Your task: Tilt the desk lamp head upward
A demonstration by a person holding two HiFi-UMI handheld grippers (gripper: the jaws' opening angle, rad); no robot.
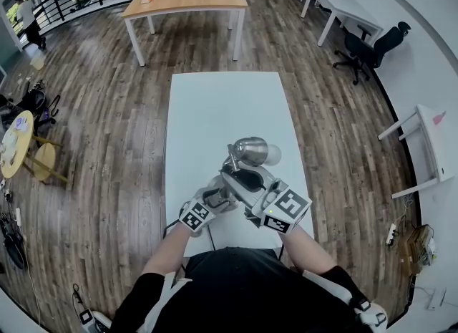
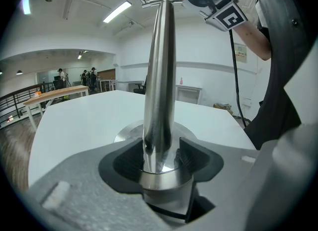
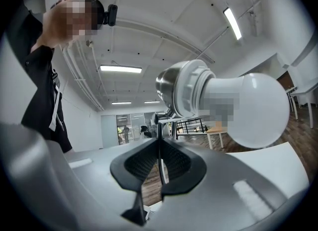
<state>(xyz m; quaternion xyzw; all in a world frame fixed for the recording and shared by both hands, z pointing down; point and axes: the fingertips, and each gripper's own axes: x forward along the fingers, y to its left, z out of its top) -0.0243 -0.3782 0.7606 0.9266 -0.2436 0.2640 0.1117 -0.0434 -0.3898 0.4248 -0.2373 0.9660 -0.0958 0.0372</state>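
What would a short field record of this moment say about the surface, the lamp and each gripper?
surface: white table
lamp: metal stem upright on round base
lamp head: white bulb fitted
left gripper: shut on stem, just above base
right gripper: shut on thin rod below lamp head
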